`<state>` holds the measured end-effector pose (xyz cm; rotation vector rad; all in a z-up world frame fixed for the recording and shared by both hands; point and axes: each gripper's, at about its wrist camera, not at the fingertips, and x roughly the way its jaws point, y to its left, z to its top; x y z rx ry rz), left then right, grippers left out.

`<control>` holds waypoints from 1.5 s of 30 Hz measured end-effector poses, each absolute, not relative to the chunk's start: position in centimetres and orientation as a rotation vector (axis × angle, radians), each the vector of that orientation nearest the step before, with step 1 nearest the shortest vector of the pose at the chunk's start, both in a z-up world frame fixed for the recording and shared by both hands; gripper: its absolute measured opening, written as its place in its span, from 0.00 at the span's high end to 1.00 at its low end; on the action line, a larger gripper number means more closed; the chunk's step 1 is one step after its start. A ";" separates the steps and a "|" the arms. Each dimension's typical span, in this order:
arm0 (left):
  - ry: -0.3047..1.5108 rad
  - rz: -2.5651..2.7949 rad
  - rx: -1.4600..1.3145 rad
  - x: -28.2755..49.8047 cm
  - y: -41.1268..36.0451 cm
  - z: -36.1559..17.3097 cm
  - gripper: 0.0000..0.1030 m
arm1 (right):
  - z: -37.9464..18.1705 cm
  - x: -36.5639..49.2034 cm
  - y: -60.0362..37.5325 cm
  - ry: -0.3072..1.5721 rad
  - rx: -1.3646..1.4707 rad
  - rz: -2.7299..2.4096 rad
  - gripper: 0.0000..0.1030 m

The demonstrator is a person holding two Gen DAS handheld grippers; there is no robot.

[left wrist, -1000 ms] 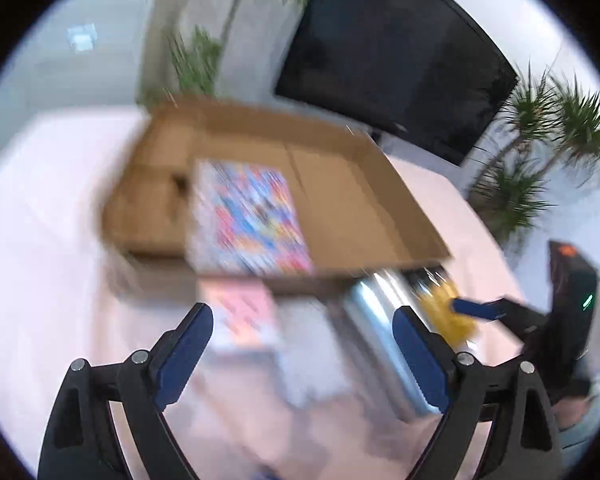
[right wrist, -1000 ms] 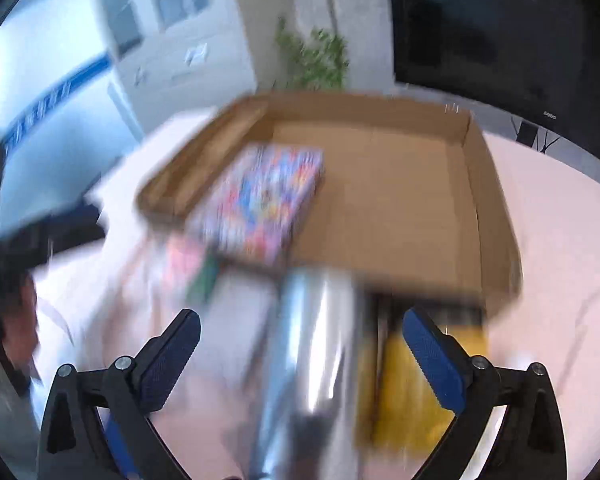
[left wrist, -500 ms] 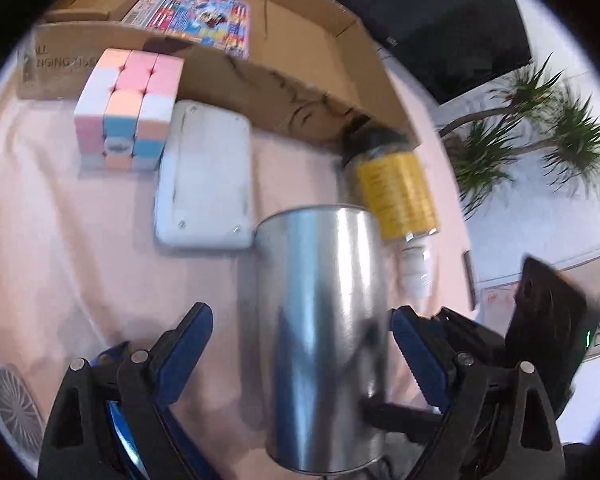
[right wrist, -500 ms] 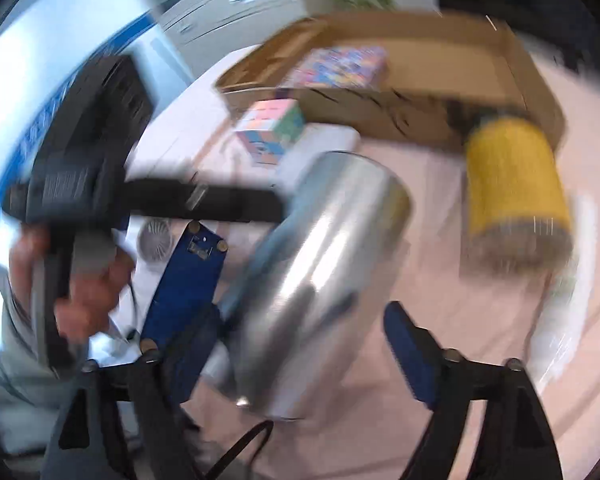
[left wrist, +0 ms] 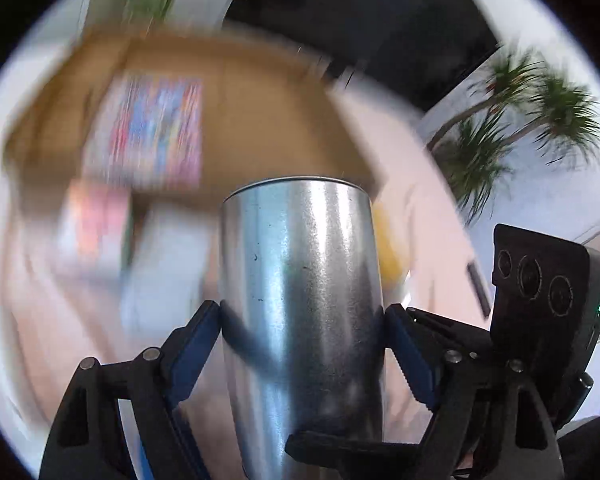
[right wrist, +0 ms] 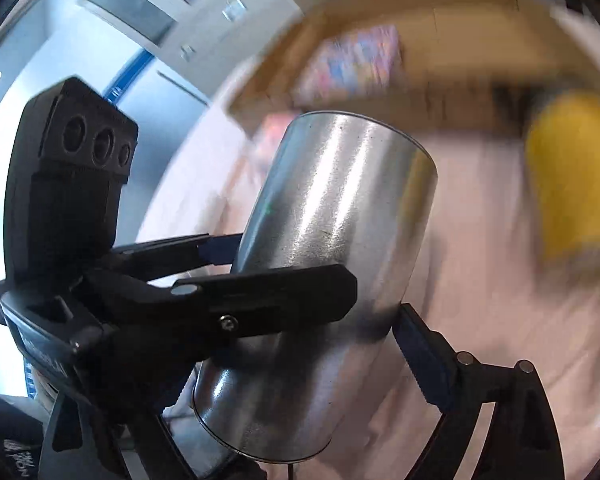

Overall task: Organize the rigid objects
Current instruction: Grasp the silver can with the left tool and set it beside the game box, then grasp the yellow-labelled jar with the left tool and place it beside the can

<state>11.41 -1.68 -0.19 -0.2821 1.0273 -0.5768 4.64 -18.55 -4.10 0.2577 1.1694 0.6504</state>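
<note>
So far only one thing looks packed: the colourful flat box (left wrist: 148, 132) lies inside the cardboard box (left wrist: 260, 92) at the upper left of my left view, and the rest of that box floor looks bare. I now have the steel cup (left wrist: 300, 280) in the middle of both views, off the pink cloth (right wrist: 480, 280) as far as I can judge, with both tools on it. My left gripper (left wrist: 300, 340) has just been closing and its blue pads now press the cup's two sides. My right gripper (right wrist: 320, 340) also straddles the cup; its right pad (right wrist: 420, 360) touches the wall, but the left gripper hides its other finger, so I cannot tell whether it truly clamps. Still outside the box, all blurred: the pastel cube (left wrist: 96, 224) and the white slab (left wrist: 168, 264) at left of the left view, and the yellow jar (right wrist: 572, 176) at the right of the right view. By my reckoning the job is early, with the cup next to go in.
</note>
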 end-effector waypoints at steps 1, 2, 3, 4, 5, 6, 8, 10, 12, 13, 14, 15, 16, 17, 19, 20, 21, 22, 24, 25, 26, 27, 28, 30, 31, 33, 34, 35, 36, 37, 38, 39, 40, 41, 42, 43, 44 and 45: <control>0.948 -0.584 -0.269 12.9 -1.9 2.4 0.20 | -2.6 5.3 -18.7 1.128 0.237 0.655 0.12; 0.912 -0.591 -0.255 14.0 -2.0 3.8 0.19 | -0.4 6.9 -18.8 1.060 0.206 0.660 0.12; 0.881 -0.599 -0.241 15.8 -2.5 5.1 0.20 | 1.2 8.3 -19.0 1.019 0.182 0.658 0.12; 0.869 -0.601 -0.244 18.5 -2.6 6.2 0.20 | 2.5 10.1 -19.1 0.990 0.159 0.650 0.12; 0.874 -0.600 -0.250 20.1 -2.6 6.4 0.19 | 3.5 12.9 -19.2 0.975 0.142 0.645 0.12; 0.887 -0.601 -0.251 22.2 -2.6 6.4 0.20 | 3.8 15.0 -19.3 0.984 0.135 0.647 0.12; 0.944 -0.591 -0.284 26.1 -2.4 5.0 0.20 | 3.0 18.7 -19.6 1.023 0.136 0.653 0.13; 1.016 -0.590 -0.306 29.2 -2.4 2.2 0.20 | 1.0 22.0 -20.0 1.077 0.147 0.655 0.13; 1.097 -0.584 -0.339 31.4 -2.6 -1.0 0.20 | -1.9 24.2 -20.6 1.134 0.170 0.643 0.13; 1.148 -0.575 -0.366 32.4 -2.6 -3.3 0.20 | -3.9 24.9 -20.7 1.171 0.184 0.627 0.14; 1.175 -0.567 -0.378 32.7 -2.5 -4.6 0.20 | -5.6 25.9 -21.0 1.198 0.192 0.611 0.14; 1.217 -0.558 -0.386 33.1 -2.7 -6.4 0.20 | -7.2 26.7 -21.2 1.224 0.193 0.595 0.15; 1.251 -0.541 -0.392 33.4 -2.7 -7.6 0.20 | -8.6 27.3 -21.2 1.251 0.194 0.577 0.16; 1.271 -0.530 -0.401 33.4 -2.7 -8.3 0.20 | -10.2 27.5 -21.1 1.289 0.194 0.558 0.16; 1.265 -0.536 -0.408 33.0 -2.8 -8.6 0.21 | -11.9 27.7 -21.2 1.325 0.245 0.532 0.15; 1.265 -0.532 -0.394 32.7 -2.8 -8.2 0.21 | -12.0 27.8 -21.2 1.334 0.259 0.527 0.15; 1.272 -0.528 -0.382 32.4 -3.0 -7.9 0.21 | -12.2 27.9 -21.2 1.348 0.268 0.515 0.15; 1.275 -0.519 -0.370 31.9 -2.8 -7.4 0.21 | -12.4 27.8 -21.1 1.357 0.279 0.508 0.14; 1.237 -0.491 -0.359 30.7 -1.8 -5.8 0.21 | -12.6 28.0 -20.8 1.375 0.283 0.526 0.13; 1.205 -0.486 -0.354 29.6 -1.1 -4.8 0.21 | -11.7 27.1 -20.8 1.360 0.272 0.552 0.14; 1.175 -0.481 -0.341 28.4 -0.3 -3.7 0.21 | -10.5 26.0 -21.1 1.338 0.267 0.565 0.13; 1.145 -0.476 -0.323 27.2 0.6 -2.9 0.21 | -9.1 24.9 -21.7 1.311 0.267 0.577 0.13; 1.109 -0.478 -0.302 24.9 1.3 -1.9 0.21 | -7.4 23.2 -23.2 1.264 0.278 0.587 0.10; 1.090 -0.492 -0.274 21.7 1.8 -1.4 0.20 | -5.3 21.0 -26.1 1.197 0.283 0.563 0.05; 1.097 -0.501 -0.272 19.9 1.5 -1.5 0.20 | -4.6 19.6 -28.0 1.167 0.278 0.526 0.04; 1.116 -0.528 -0.307 18.0 1.6 -2.3 0.20 | -4.7 17.7 -31.5 1.165 0.277 0.438 0.04; 1.142 -0.550 -0.333 17.1 1.3 -3.2 0.20 | -5.4 17.1 -32.7 1.184 0.287 0.387 0.05; 1.164 -0.579 -0.366 16.6 1.0 -4.0 0.21 | -6.6 16.8 -33.1 1.216 0.291 0.353 0.11; 1.186 -0.610 -0.395 16.3 0.4 -4.9 0.21 | -7.7 16.0 -33.0 1.254 0.277 0.356 0.17; 1.224 -0.638 -0.427 16.0 -0.3 -5.9 0.21 | -8.9 15.7 -32.0 1.294 0.256 0.374 0.30; 1.246 -0.653 -0.448 15.8 -0.7 -6.4 0.21 | -9.8 14.9 -30.5 1.325 0.213 0.393 0.29; 1.272 -0.674 -0.467 15.7 -1.4 -7.0 0.21 | -10.2 14.0 -28.8 1.327 0.161 0.421 0.27; 1.299 -0.690 -0.460 15.8 -2.0 -7.7 0.21 | -10.5 13.7 -27.7 1.334 0.135 0.473 0.25; 1.312 -0.679 -0.448 15.8 -2.4 -8.0 0.21 | -10.6 13.3 -26.4 1.344 0.134 0.527 0.25; 1.321 -0.662 -0.443 16.2 -2.7 -8.4 0.21 | -10.5 12.9 -25.5 1.350 0.149 0.583 0.26; 1.337 -0.656 -0.441 16.7 -2.9 -8.9 0.21 | -10.7 13.1 -24.6 1.351 0.165 0.617 0.26; 1.352 -0.644 -0.444 17.3 -2.9 -9.4 0.19 | -11.2 13.4 -24.0 1.356 0.194 0.637 0.21; 1.357 -0.639 -0.453 17.7 -2.9 -9.8 0.18 | -11.9 14.0 -23.8 1.372 0.232 0.651 0.18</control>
